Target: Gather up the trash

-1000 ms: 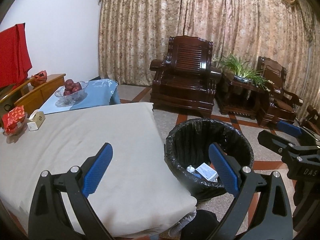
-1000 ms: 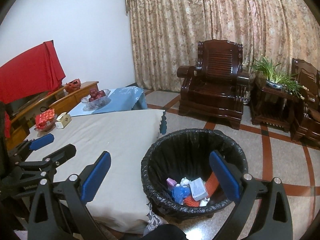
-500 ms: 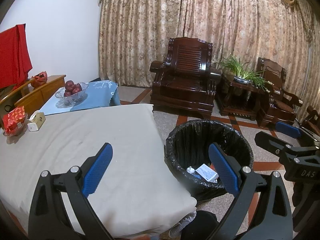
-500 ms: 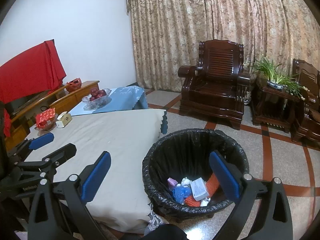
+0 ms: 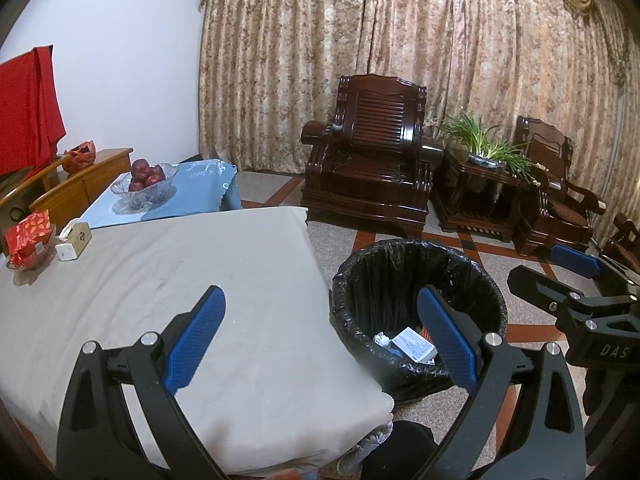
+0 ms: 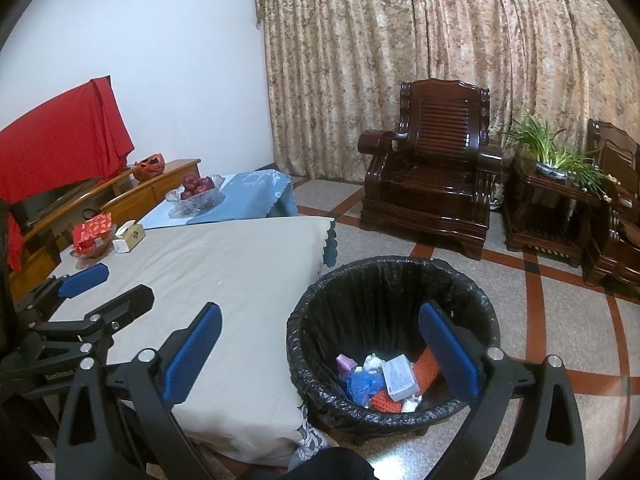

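Right now the left gripper hangs with its blue-padded fingers spread wide and nothing between them, above the near edge of the table under its beige cloth. The right gripper is likewise wide apart and empty, over the gap between that table and the trash bin on the tiled floor. Lined with a black bag, the bin stands just beside the table's corner; the trash lies in its bottom: a white printed box, a crumpled blue bag, orange mesh, a small purple piece and white scraps. At the table's far left sit a small tissue box and a dish of red packets. Beyond it a glass bowl of red apples rests on a blue cloth. A dark wooden armchair faces in from the patterned curtains, with a potted plant on the side table next to it.
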`<state>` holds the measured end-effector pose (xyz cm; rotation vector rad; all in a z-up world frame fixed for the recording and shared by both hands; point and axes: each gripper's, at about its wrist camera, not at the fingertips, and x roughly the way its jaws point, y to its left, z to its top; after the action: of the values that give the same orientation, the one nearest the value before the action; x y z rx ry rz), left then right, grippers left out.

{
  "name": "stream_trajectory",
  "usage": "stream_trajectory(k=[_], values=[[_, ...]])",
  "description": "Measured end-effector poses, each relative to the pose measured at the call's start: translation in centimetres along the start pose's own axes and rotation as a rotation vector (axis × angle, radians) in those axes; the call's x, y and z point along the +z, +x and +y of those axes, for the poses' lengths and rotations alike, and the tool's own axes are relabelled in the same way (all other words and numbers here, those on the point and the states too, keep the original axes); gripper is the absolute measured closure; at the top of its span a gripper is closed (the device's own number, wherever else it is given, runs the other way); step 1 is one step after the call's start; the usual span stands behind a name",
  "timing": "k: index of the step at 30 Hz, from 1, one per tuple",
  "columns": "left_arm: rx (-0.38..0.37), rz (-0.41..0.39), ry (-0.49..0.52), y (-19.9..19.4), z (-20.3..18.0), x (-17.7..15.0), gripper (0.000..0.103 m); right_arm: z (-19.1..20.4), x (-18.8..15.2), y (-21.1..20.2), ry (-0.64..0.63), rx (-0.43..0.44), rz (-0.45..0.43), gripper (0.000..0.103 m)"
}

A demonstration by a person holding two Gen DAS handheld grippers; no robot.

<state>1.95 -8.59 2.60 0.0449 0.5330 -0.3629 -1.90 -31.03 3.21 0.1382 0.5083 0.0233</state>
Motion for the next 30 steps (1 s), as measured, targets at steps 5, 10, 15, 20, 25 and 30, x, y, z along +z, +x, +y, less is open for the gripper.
stream_trajectory(k=[5, 10, 15, 20, 25, 30], values=[[-0.001, 0.001, 0.001, 0.01, 0.02, -0.06, 0.009, 0.08, 0.04, -0.04, -0.002, 0.0, -0.001, 0.006], [0.0, 0.0, 0.0, -0.01, -0.01, -0.03, 0.009, 0.1, -0.14, 0.04, -0.003, 0.001, -0.001, 0.006], [0.001, 0.002, 0.0, 0.01, 0.03, -0.02, 0.009, 0.08, -0.12, 0.03, -0.002, 0.001, 0.0, 0.006], [0.0, 0.002, 0.0, 0.05, 0.04, 0.01, 0.009, 0.06, -0.09, 0.0, -0.003, 0.001, -0.002, 0.006], [0.0, 0.001, 0.0, 0.0, 0.0, -0.04, 0.009, 0.03, -0.06, 0.01, -0.003, 0.001, -0.001, 0.006], [0.0, 0.003, -0.001, 0.02, -0.02, -0.01, 0.009, 0.05, -0.08, 0.02, -0.002, 0.001, 0.001, 0.006]])
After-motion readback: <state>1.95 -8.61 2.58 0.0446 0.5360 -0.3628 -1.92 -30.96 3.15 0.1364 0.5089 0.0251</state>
